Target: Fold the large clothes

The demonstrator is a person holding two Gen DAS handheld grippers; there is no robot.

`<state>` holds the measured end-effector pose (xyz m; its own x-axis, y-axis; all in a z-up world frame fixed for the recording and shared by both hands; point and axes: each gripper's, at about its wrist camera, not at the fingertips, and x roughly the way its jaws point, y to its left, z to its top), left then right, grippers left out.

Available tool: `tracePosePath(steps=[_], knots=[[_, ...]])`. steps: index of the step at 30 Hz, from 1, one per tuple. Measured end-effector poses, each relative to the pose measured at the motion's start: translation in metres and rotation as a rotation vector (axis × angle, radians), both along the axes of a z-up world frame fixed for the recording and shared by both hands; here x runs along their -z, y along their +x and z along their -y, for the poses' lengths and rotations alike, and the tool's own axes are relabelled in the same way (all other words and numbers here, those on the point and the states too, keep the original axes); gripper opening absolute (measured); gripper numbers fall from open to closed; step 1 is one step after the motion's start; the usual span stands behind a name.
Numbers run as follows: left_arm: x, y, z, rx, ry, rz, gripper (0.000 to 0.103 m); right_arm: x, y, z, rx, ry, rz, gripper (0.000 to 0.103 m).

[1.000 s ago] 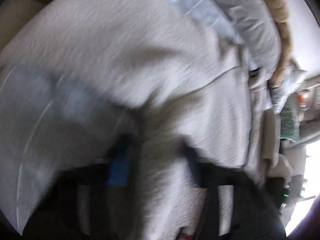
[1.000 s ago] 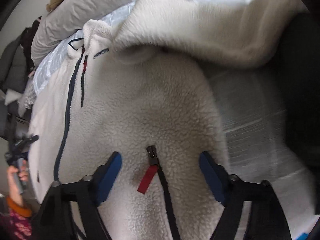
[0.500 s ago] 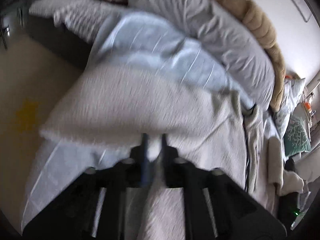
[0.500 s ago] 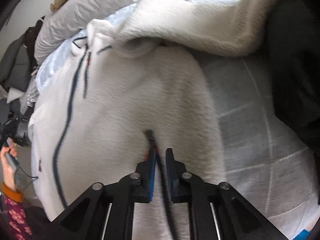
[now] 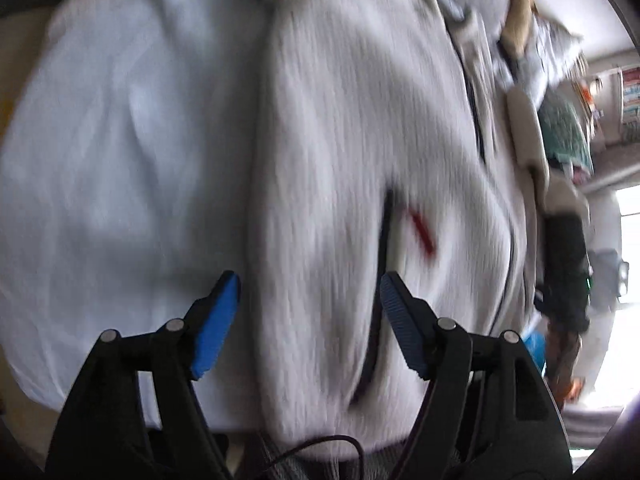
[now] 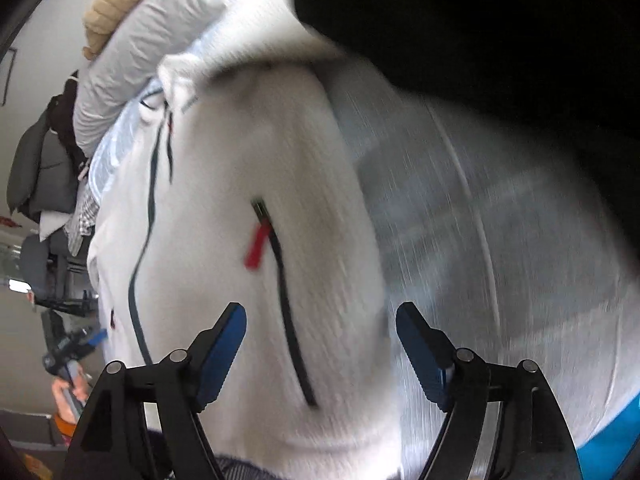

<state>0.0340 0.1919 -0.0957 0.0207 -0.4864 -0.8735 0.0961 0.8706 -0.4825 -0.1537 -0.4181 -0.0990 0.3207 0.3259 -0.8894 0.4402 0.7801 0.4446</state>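
Fleece jacket (image 6: 224, 216) lies spread on the bed sheet (image 6: 500, 240). Left gripper (image 5: 310, 312) and right gripper (image 6: 320, 344) hover above its hem, jaws opening, pinching nothing.

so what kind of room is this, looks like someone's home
Most likely a bedroom: the white fleece jacket lies spread on a bed's pale sheet, a grey pillow sits at its far end, and clothes are heaped on a chair beyond.

Both grippers (image 5: 310, 292) (image 6: 320, 322) released fleece jacket (image 6: 240, 220), jaws opening.
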Motion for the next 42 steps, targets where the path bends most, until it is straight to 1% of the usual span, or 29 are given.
tracePosePath(steps=[1,2,4,5,6,7,8,10,12,14,15,17,19,20,21,22,23,24,25,26,27,29,31,33,34,35,37,41,42], knots=[[0.004,-0.008,0.002,0.023,-0.001,-0.017,0.073,0.007,0.000,-0.002,-0.008,0.023,-0.029,0.079],[0.005,-0.016,0.005,0.039,-0.004,-0.010,0.073,0.014,-0.002,-0.005,-0.020,0.056,-0.050,0.079],[-0.001,-0.033,0.010,0.072,0.004,0.039,0.072,0.023,-0.004,-0.014,-0.058,0.113,-0.077,0.071],[-0.002,-0.039,0.014,0.090,0.000,0.036,0.067,0.023,-0.004,-0.018,-0.073,0.110,-0.082,0.062],[-0.003,-0.044,0.017,0.099,0.006,0.044,0.060,0.022,-0.004,-0.021,-0.088,0.100,-0.084,0.046],[-0.007,-0.049,0.018,0.101,0.021,0.068,0.030,0.020,-0.003,-0.023,-0.097,0.094,-0.082,0.035],[-0.012,-0.054,0.019,0.095,0.037,0.097,0.016,0.017,-0.003,-0.025,-0.108,0.091,-0.072,0.025],[-0.027,-0.060,0.018,0.066,0.050,0.145,0.015,0.001,-0.006,-0.030,-0.127,0.054,-0.029,0.021],[-0.056,-0.068,0.010,0.036,0.028,0.211,0.014,-0.022,-0.011,-0.036,-0.144,0.008,0.027,0.020],[-0.067,-0.071,0.006,0.038,0.030,0.222,0.014,-0.038,-0.018,-0.038,-0.150,-0.025,0.053,0.020],[-0.065,-0.070,0.005,0.051,0.055,0.206,0.014,-0.040,-0.022,-0.037,-0.153,-0.040,0.049,0.020],[-0.048,-0.066,0.007,0.086,0.110,0.146,0.015,-0.035,-0.023,-0.040,-0.172,-0.087,-0.002,0.021],[-0.031,-0.060,0.012,0.130,0.190,0.097,0.018,-0.019,-0.015,-0.046,-0.195,-0.149,-0.076,0.024],[-0.028,-0.060,0.018,0.151,0.239,0.105,0.022,-0.009,-0.010,-0.049,-0.202,-0.178,-0.126,0.030],[-0.029,-0.060,0.022,0.158,0.255,0.122,0.023,-0.008,-0.005,-0.050,-0.197,-0.188,-0.140,0.036],[-0.037,-0.059,0.026,0.157,0.271,0.147,0.029,-0.011,-0.004,-0.048,-0.184,-0.194,-0.134,0.037],[-0.042,-0.058,0.030,0.157,0.274,0.164,0.039,-0.018,-0.004,-0.047,-0.179,-0.191,-0.113,0.037],[-0.053,-0.056,0.033,0.155,0.276,0.197,0.047,-0.028,-0.003,-0.046,-0.177,-0.193,-0.086,0.039],[-0.061,-0.053,0.035,0.154,0.280,0.224,0.061,-0.044,-0.003,-0.043,-0.173,-0.210,-0.050,0.041],[-0.073,-0.050,0.040,0.154,0.288,0.270,0.070,-0.056,-0.002,-0.041,-0.173,-0.228,-0.028,0.048],[-0.085,-0.045,0.047,0.159,0.296,0.319,0.072,-0.076,0.000,-0.038,-0.171,-0.259,0.013,0.055],[-0.102,-0.034,0.064,0.175,0.292,0.383,0.076,-0.108,0.001,-0.030,-0.153,-0.296,0.093,0.063],[-0.107,-0.028,0.077,0.181,0.274,0.417,0.080,-0.139,0.007,-0.023,-0.120,-0.323,0.178,0.070],[-0.112,-0.013,0.103,0.188,0.250,0.439,0.081,-0.167,0.005,-0.012,-0.071,-0.365,0.254,0.079],[-0.113,-0.014,0.109,0.199,0.238,0.446,0.081,-0.179,0.011,-0.003,-0.034,-0.391,0.286,0.080],[-0.113,-0.009,0.124,0.219,0.225,0.454,0.081,-0.187,0.019,0.004,0.002,-0.408,0.305,0.081],[-0.112,-0.008,0.140,0.254,0.214,0.461,0.081,-0.190,0.041,0.021,0.076,-0.437,0.315,0.081],[-0.108,0.014,0.204,0.345,0.185,0.483,0.081,-0.175,0.073,0.083,0.222,-0.536,0.274,0.081],[-0.108,0.018,0.214,0.353,0.179,0.487,0.081,-0.173,0.068,0.096,0.242,-0.553,0.271,0.081]])
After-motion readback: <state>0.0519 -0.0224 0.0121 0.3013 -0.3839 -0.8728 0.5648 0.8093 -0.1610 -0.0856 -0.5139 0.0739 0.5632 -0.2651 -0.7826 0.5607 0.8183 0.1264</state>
